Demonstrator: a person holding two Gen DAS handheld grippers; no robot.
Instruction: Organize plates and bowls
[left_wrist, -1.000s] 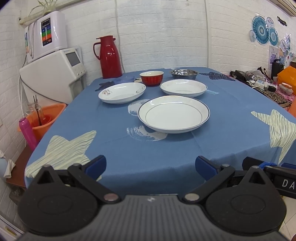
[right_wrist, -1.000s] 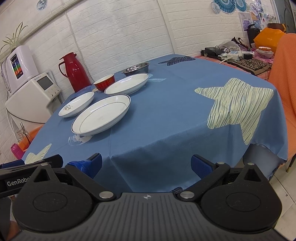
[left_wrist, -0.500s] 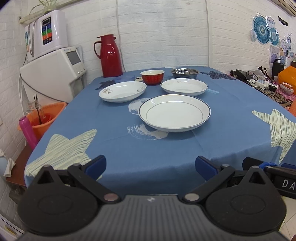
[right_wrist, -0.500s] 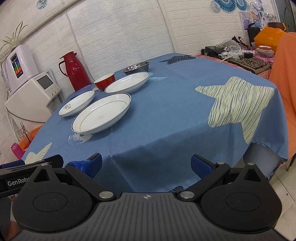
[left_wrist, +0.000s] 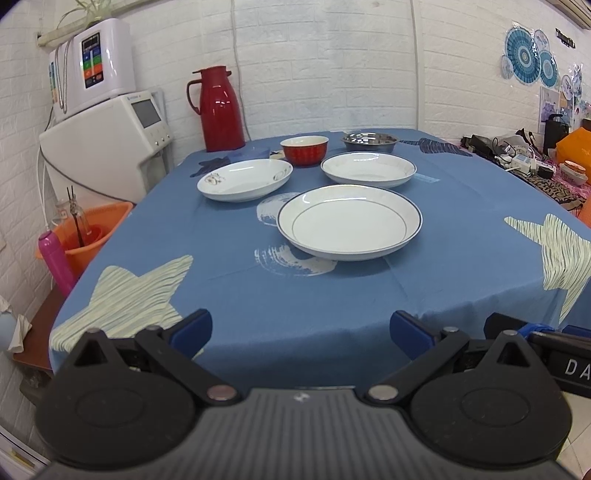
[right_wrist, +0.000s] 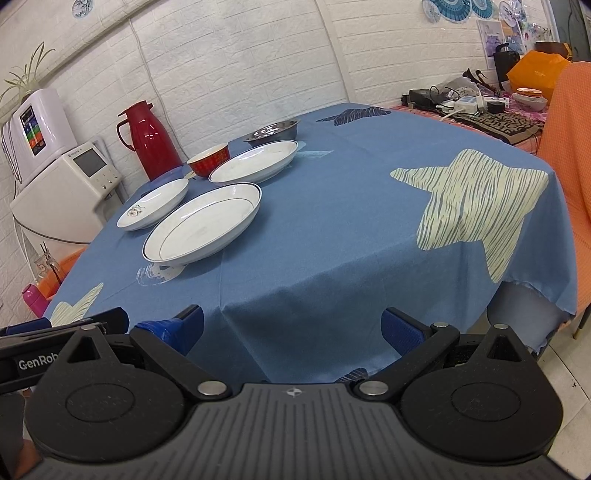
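I see both my left tongs (left_wrist: 301, 328) and right tongs (right_wrist: 291, 326) wide and empty at the near edge of the surface (left_wrist: 351, 295), and the big plate (left_wrist: 349, 227) ahead looks hard, slippery and breakable, so I'd pinch its near rim.

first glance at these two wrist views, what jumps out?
Three white plates on the blue star-print tablecloth: the largest plate nearest, a floral-marked plate back left, a third plate back right. Behind them sit a red bowl and a steel bowl, with a red thermos jug at the far left corner. Both grippers, left and right, hang open short of the table.
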